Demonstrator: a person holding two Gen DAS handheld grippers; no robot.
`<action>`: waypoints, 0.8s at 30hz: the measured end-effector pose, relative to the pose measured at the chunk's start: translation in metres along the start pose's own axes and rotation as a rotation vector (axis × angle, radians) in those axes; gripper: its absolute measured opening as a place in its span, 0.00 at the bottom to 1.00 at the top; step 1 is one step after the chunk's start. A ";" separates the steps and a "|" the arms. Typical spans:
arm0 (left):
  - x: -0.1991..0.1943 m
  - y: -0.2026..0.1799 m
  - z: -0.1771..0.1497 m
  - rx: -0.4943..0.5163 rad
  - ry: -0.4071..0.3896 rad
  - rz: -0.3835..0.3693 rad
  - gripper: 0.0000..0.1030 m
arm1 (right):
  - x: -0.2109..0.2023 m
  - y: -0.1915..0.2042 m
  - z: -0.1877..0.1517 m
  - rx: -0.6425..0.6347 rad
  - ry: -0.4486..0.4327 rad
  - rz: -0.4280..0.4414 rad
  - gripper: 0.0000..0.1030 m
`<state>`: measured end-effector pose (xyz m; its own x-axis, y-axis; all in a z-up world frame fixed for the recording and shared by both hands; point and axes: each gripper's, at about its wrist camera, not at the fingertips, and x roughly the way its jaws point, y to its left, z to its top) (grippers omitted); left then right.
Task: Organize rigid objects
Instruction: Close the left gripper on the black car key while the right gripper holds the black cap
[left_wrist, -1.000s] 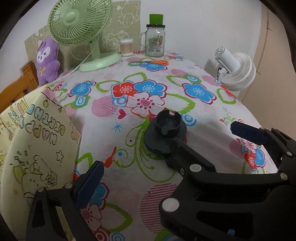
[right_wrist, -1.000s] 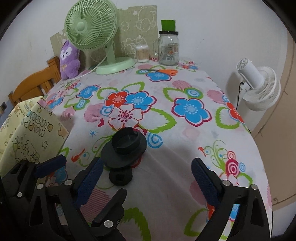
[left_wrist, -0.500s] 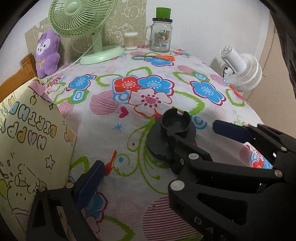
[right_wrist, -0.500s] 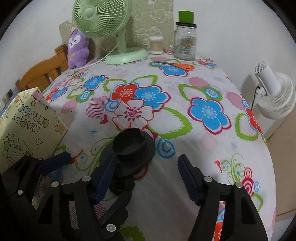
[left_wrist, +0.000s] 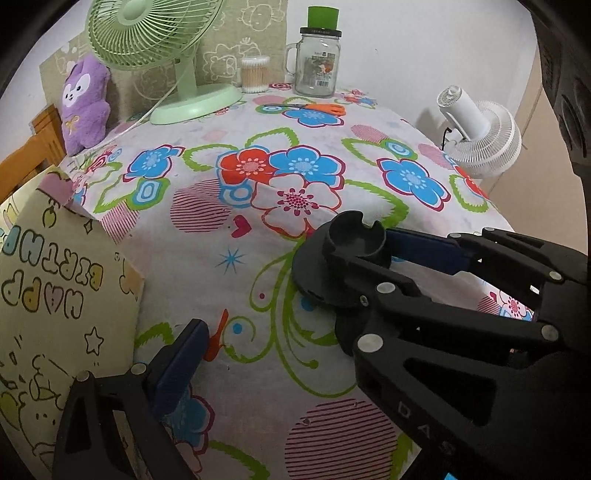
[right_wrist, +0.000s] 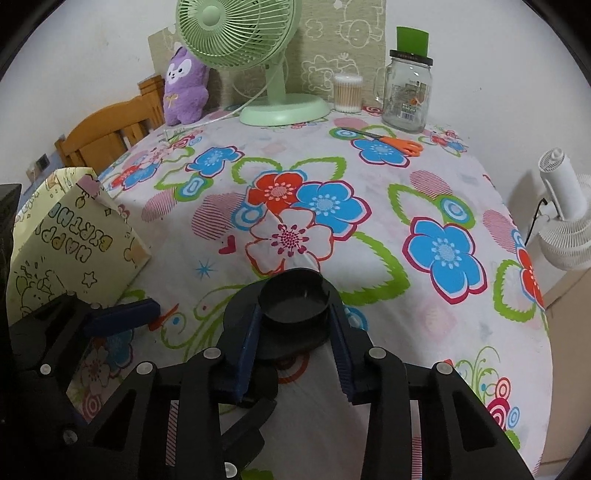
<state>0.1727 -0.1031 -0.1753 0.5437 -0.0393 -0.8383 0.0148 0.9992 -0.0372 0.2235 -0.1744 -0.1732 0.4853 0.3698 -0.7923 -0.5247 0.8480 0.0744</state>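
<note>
A: Where's the black part (right_wrist: 293, 301)?

B: On the table (right_wrist: 424, 362), nr the front edge, mid-width. My right gripper (right_wrist: 295, 354) is closing on its raised collar, blue pads (right_wrist: 341, 354) either side and touching it. The wide base lies flat on the cloth.

A: And the left?

B: Left gripper (left_wrist: 291, 291) spread wide, nothing in it; one finger (left_wrist: 177, 358) shows nr the front-left.

A: Room to move?

B: Gift bag (right_wrist: 70, 236) stands at the left edge, just beside my left gripper. Middle of the cloth is bare. Green fan (right_wrist: 258, 55), jar (right_wrist: 406, 92) and scissors (right_wrist: 391, 142) sit along the back edge, well apart. White fan (right_wrist: 565, 214) is off the right edge.
</note>
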 end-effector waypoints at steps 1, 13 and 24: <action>0.000 0.000 0.000 0.003 -0.001 0.001 0.97 | 0.000 0.000 0.000 0.003 -0.004 0.000 0.38; -0.002 -0.010 -0.004 0.056 -0.007 0.018 0.93 | -0.015 -0.006 -0.014 0.073 -0.034 -0.049 0.38; -0.002 -0.026 -0.003 0.080 -0.014 0.001 0.86 | -0.034 -0.028 -0.031 0.200 -0.061 -0.118 0.38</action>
<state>0.1687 -0.1287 -0.1742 0.5553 -0.0385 -0.8308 0.0806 0.9967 0.0077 0.2001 -0.2228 -0.1675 0.5793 0.2807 -0.7653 -0.3158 0.9428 0.1067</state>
